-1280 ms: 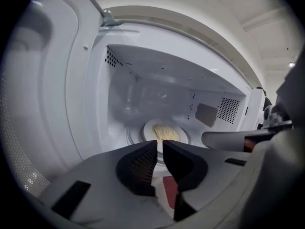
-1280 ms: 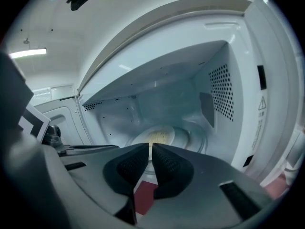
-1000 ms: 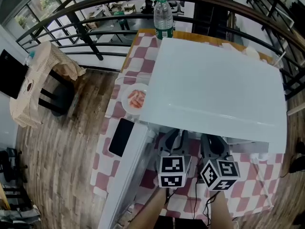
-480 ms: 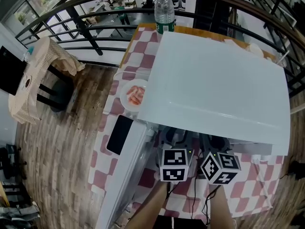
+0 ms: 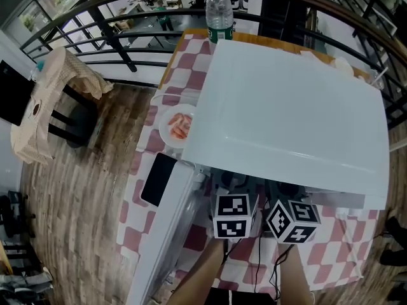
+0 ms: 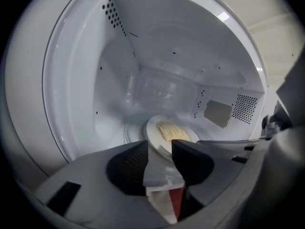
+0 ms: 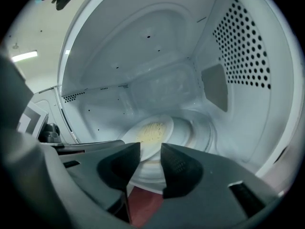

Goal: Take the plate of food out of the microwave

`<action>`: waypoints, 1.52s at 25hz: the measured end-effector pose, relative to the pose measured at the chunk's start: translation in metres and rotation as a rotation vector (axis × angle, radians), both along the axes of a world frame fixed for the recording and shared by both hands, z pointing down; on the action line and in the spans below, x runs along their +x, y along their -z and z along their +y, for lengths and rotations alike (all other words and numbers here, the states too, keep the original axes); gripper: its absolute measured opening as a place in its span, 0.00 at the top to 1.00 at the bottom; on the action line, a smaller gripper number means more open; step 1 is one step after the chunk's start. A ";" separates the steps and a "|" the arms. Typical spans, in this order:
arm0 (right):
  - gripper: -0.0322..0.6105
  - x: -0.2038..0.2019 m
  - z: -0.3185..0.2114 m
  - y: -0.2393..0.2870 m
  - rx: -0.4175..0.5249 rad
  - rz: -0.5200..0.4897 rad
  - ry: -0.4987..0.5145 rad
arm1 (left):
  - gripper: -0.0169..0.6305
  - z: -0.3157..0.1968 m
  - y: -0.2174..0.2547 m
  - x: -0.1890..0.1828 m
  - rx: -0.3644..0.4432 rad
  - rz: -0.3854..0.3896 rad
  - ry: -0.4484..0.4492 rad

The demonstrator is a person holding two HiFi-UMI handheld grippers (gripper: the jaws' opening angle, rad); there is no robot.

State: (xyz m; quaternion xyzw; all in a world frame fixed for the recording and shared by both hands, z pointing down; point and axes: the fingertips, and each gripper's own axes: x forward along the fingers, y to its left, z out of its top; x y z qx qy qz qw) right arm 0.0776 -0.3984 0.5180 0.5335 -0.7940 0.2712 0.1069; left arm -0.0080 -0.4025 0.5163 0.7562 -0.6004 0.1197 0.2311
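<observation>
The white microwave [image 5: 286,107] stands on the checked table with its door [image 5: 159,240] swung open at the left. Inside, a white plate of pale noodles [image 6: 169,130] [image 7: 150,132] rests on the glass turntable [image 7: 193,130]. Both grippers reach into the opening side by side, and only their marker cubes [image 5: 230,216] [image 5: 292,221] show in the head view. My left gripper [image 6: 159,147] is open, its jaws having just been opening. The plate's near rim lies just beyond the tips, untouched. My right gripper [image 7: 150,148] has likewise just opened, with nothing pressed between its pads.
A second small plate with red food [image 5: 177,126] sits on the table left of the microwave. A water bottle [image 5: 218,11] stands behind it. A black flat rectangle [image 5: 158,180] lies left of the door. A chair draped in beige cloth [image 5: 57,100] stands at the far left.
Both marker cubes stay at the microwave's mouth. The head view has shifted slightly; nothing else has visibly moved.
</observation>
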 end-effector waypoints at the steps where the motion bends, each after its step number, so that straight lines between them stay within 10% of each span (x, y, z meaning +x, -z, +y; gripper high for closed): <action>1: 0.70 -0.001 0.000 0.000 -0.002 0.000 0.003 | 0.68 0.000 -0.001 0.000 -0.003 0.004 0.002; 31: 0.78 -0.012 0.043 0.016 0.005 -0.025 0.143 | 0.77 0.046 0.005 0.021 -0.017 0.048 -0.026; 38: 0.76 0.029 0.046 0.010 -0.040 -0.076 -0.011 | 0.77 0.066 -0.003 -0.002 -0.047 0.102 0.091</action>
